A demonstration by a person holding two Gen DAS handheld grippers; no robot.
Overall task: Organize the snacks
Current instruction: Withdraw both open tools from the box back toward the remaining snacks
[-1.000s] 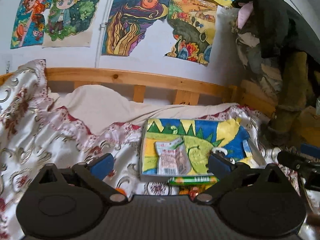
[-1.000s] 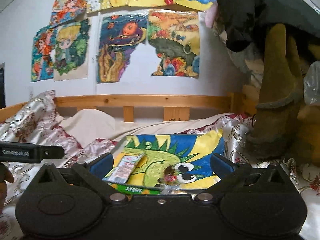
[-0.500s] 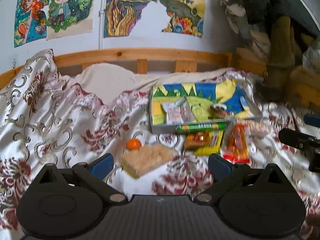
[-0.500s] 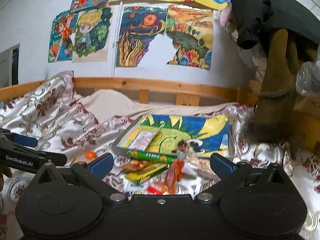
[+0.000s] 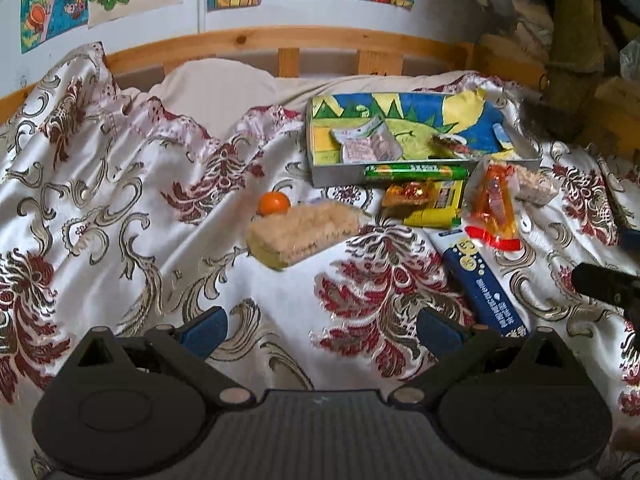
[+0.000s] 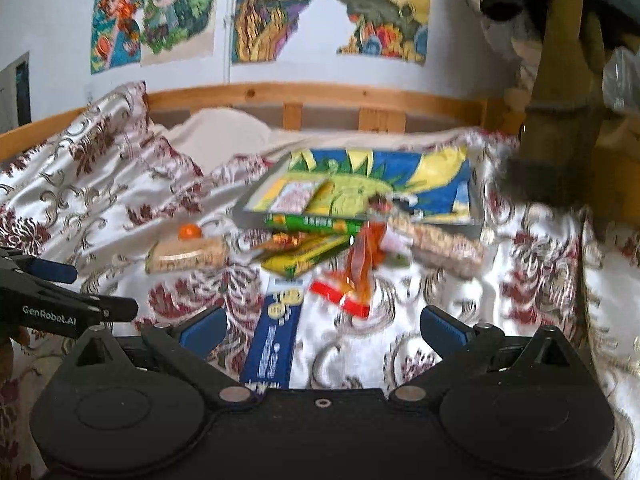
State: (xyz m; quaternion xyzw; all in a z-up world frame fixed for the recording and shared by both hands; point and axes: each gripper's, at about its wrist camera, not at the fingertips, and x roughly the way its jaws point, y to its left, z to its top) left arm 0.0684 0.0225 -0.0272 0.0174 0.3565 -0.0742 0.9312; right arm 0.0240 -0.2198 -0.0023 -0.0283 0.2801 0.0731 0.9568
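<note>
A shallow tray (image 5: 332, 174) with a dinosaur picture lies on the bed and holds a pale packet (image 5: 362, 144) and a small wrapped snack (image 5: 452, 145). In front of it lie a green bar (image 5: 416, 170), a yellow-green box (image 5: 440, 208), an orange-red packet (image 5: 494, 208), a blue box (image 5: 480, 280), a wrapped cake (image 5: 304, 232) and a small orange (image 5: 273, 203). My left gripper (image 5: 320, 330) is open and empty, short of the cake. My right gripper (image 6: 324, 326) is open and empty above the blue box (image 6: 276, 340); the tray (image 6: 256, 208) lies beyond it.
The bed has a silky white and red patterned cover (image 5: 120, 200), a wooden headboard rail (image 5: 280, 38) and drawings on the wall. Clothes and a brown boot (image 5: 576, 60) pile up at the right. The left gripper shows at the right wrist view's left edge (image 6: 60, 300).
Both grippers have pulled back from the tray and tilted down, so the loose snacks in front of the tray have come into view. Both stay open.
</note>
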